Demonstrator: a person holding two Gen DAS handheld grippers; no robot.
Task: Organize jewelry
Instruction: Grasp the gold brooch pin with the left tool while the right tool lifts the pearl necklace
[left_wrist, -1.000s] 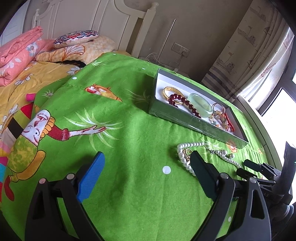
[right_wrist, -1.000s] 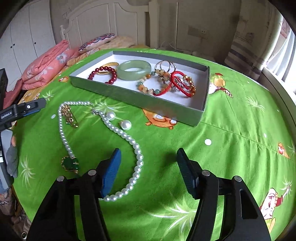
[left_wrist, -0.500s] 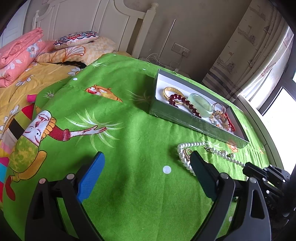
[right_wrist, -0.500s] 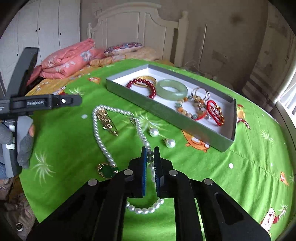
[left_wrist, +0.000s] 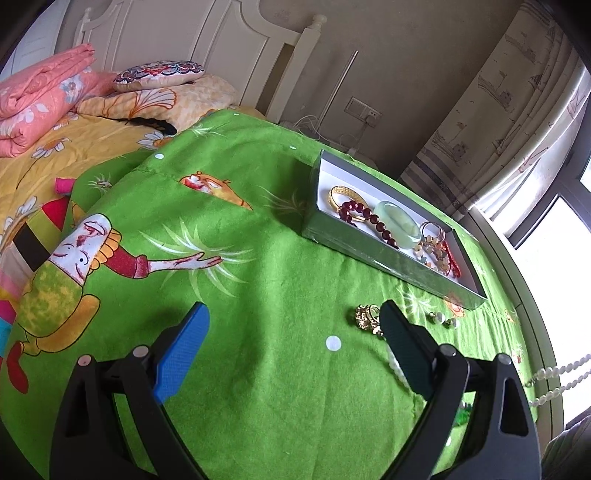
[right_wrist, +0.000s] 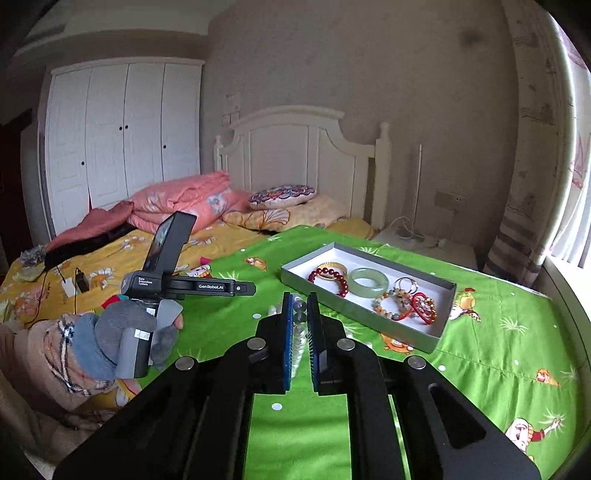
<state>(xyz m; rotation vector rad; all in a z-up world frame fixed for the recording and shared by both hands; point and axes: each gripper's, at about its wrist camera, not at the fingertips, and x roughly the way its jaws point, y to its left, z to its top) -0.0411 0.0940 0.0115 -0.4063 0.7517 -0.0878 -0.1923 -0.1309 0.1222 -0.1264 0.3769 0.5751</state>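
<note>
Pearl strand first, left wrist view: the pearl necklace (left_wrist: 557, 376) hangs in two taut lines at the right edge of the frame, lifted off the green cloth (left_wrist: 280, 369), with a short run of beads just behind the right finger of the left hand-held gripper (left_wrist: 295, 350). That gripper is spread wide over bare cloth, nothing between its pads. Left on the cloth: a gold chain piece (left_wrist: 367, 317) touching the right finger's tip, and two pearl earrings (left_wrist: 443, 320) just right of it. The grey tray (left_wrist: 391, 258), upper right of centre, already holds bangles and bead bracelets. Right wrist view: the right hand-held gripper (right_wrist: 298, 314) is pressed together on the strand; a few beads (right_wrist: 299, 334) show between the blue pads, and the jaws have just been closing onto them. The tray (right_wrist: 354, 314) lies just beyond and right of the fingertips. A gloved hand (right_wrist: 122, 336) holds the other gripper at centre left. Handling, as judged: light, limp, swings freely; round beads are slippery, so a pinch across the cord between beads should hold better than one on a bead's crown. Thread could snap if snagged. Trailing loops may catch the tray wall; lower it in slack.
</note>
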